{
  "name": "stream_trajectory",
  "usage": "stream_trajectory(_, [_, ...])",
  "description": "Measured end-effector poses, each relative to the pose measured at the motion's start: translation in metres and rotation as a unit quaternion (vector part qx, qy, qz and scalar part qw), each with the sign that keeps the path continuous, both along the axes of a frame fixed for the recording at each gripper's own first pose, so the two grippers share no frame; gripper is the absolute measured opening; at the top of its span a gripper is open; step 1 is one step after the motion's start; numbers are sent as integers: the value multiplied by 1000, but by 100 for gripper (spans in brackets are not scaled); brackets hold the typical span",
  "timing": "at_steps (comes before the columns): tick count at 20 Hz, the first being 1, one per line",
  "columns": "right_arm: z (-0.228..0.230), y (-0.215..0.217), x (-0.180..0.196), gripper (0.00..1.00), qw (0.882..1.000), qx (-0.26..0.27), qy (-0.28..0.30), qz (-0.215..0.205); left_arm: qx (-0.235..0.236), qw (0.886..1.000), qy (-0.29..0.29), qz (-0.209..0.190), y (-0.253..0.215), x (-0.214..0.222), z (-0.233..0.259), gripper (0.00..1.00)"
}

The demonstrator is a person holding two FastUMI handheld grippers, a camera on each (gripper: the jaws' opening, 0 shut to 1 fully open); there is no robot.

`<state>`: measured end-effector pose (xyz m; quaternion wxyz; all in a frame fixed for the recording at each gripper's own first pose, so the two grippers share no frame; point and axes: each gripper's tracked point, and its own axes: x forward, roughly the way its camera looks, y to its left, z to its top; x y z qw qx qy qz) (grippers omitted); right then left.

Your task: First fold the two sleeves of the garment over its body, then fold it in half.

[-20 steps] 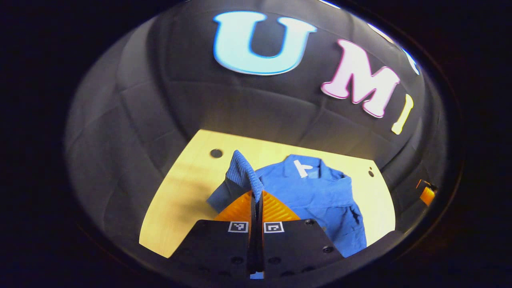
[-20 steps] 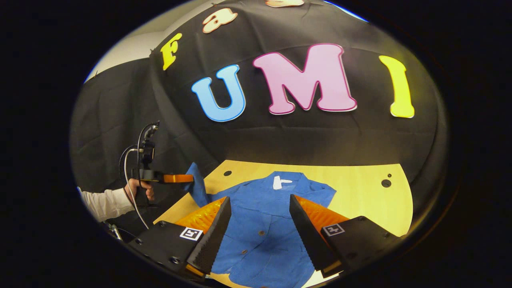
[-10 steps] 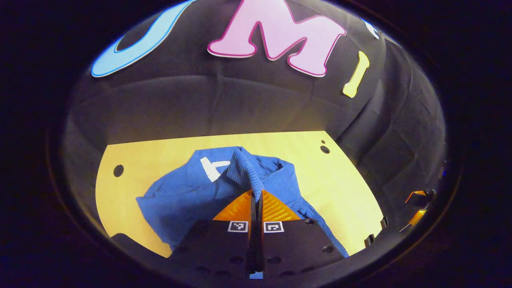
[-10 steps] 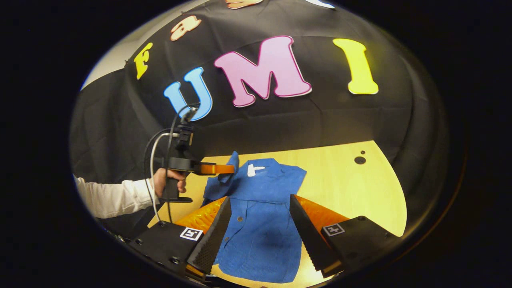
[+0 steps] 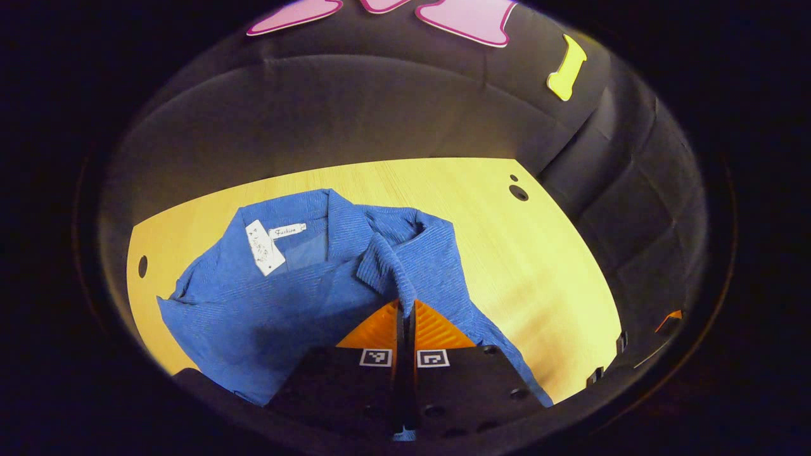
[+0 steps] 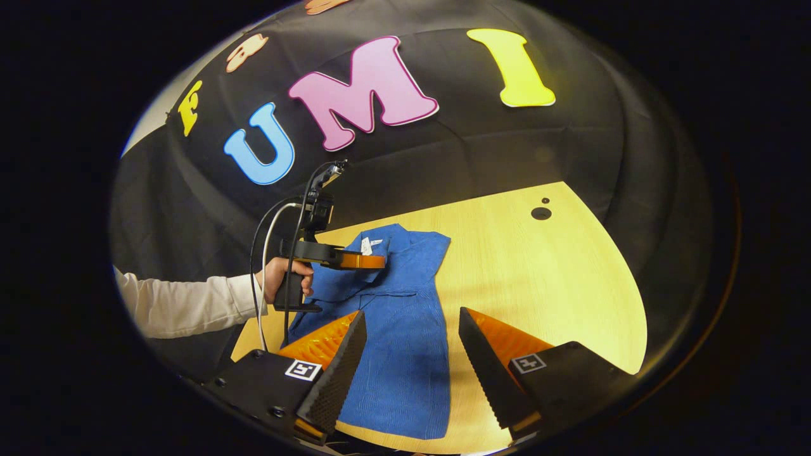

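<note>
A blue corduroy shirt (image 5: 266,304) lies collar-up on the pale wooden table (image 5: 507,253), its white neck label (image 5: 261,248) showing. My left gripper (image 5: 406,305) is shut on the ribbed cuff of one sleeve (image 5: 388,269), holding it over the shirt's chest just below the collar. In the right gripper view that same left gripper (image 6: 379,261) hovers low over the upper part of the shirt (image 6: 405,342), held by a hand (image 6: 282,278). My right gripper (image 6: 412,313) stands open above the shirt's lower body, nothing between its fingers.
The person's white sleeve (image 6: 184,307) reaches in from the left, with cables (image 6: 266,240) rising from the left gripper's handle. Round holes (image 6: 540,213) mark the table's far right. Bare tabletop (image 6: 557,285) lies to the right of the shirt.
The left gripper has carried the sleeve cuff inward and lower, from beside the shirt to over its chest. The right gripper stayed open and drew back to the right.
</note>
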<state>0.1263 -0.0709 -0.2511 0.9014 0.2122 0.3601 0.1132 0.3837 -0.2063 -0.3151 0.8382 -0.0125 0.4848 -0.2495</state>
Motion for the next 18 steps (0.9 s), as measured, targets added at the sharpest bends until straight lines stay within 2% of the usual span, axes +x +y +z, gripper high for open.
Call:
stream_trajectory(6, [-27,-15,18,93,1000,16,19,17,-13,999,26,-14,-26,-5,-11,3])
stream_trajectory(8, [-34,-17,23,93,999,28,26,15,-57,998,34,-24,-39,-10,2,3])
stream_trajectory(10, [-42,-15,24,93,998,42,39,19,-116,992,42,-38,-58,-19,26,14])
stream_trajectory(11, [-44,-14,23,93,998,43,41,23,-124,991,30,-35,-64,-15,29,48])
stream_trajectory(12, [-44,-13,25,93,998,43,39,26,-116,993,14,-30,-62,-11,35,64])
stream_trajectory(13, [-44,-11,27,93,998,47,39,28,-108,994,2,-24,-58,-10,39,68])
stream_trajectory(15, [-43,-7,25,93,997,54,42,34,-106,994,-1,-15,-54,-23,53,68])
stream_trajectory(18, [-51,2,18,93,997,43,47,52,-74,997,-7,31,-10,-51,62,73])
